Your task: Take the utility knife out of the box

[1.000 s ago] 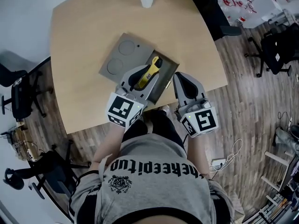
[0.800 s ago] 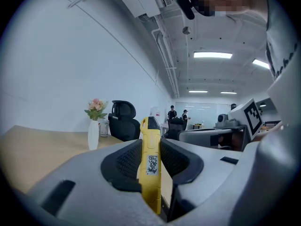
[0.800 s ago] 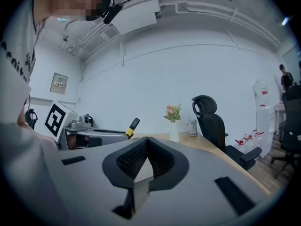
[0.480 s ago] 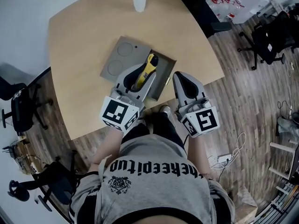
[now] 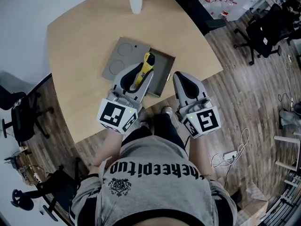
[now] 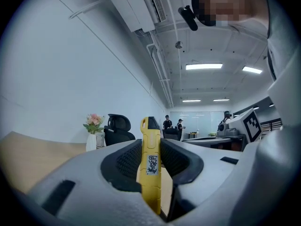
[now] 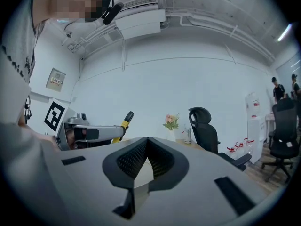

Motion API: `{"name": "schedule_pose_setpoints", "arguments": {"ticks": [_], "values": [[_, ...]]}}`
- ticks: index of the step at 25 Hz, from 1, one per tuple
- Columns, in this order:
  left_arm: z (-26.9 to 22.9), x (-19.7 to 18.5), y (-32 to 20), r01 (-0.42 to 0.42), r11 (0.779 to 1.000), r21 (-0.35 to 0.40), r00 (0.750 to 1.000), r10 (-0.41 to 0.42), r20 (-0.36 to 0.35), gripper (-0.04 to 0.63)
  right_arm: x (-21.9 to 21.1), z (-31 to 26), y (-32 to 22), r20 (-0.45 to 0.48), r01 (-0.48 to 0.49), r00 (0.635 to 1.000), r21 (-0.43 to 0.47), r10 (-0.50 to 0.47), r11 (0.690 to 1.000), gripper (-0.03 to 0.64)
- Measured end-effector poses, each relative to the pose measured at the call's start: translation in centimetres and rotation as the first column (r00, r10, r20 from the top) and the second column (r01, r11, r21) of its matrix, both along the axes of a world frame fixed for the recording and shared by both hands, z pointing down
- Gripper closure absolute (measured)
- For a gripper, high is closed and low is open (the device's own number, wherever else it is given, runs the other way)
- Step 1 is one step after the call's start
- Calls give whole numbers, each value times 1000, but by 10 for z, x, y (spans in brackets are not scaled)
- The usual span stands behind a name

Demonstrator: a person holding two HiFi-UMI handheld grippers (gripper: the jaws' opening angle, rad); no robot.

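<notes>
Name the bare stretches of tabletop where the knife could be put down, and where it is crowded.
Bare table lies left of the grey lid, between the vase and the box, and right of the box. The near edge is crowded: the left gripper, holding the utility knife, and the right gripper.

Grey left claw (image 5: 142,71) and right claw (image 5: 180,77) carry black-and-white marker cubes (image 5: 116,117); grey printed T-shirt (image 5: 150,178).
</notes>
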State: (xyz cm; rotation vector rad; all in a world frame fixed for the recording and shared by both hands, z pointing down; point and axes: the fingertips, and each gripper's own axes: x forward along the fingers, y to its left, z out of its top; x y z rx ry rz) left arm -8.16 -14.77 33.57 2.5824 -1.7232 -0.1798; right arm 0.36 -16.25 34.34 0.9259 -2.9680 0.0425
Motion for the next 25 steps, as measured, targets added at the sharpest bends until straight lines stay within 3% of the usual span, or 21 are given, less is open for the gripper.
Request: {"name": "schedule_pose_setpoints", "arguments": {"ticks": [17, 25], "values": [[-24, -1, 35, -15, 997, 78, 999, 17, -28, 462, 19, -23, 37, 23, -77, 997, 38, 77, 996, 611], [-28, 0, 50, 21, 994, 112, 999, -17, -34, 463, 22, -24, 49, 25, -56, 998, 49, 55, 997, 611]]}}
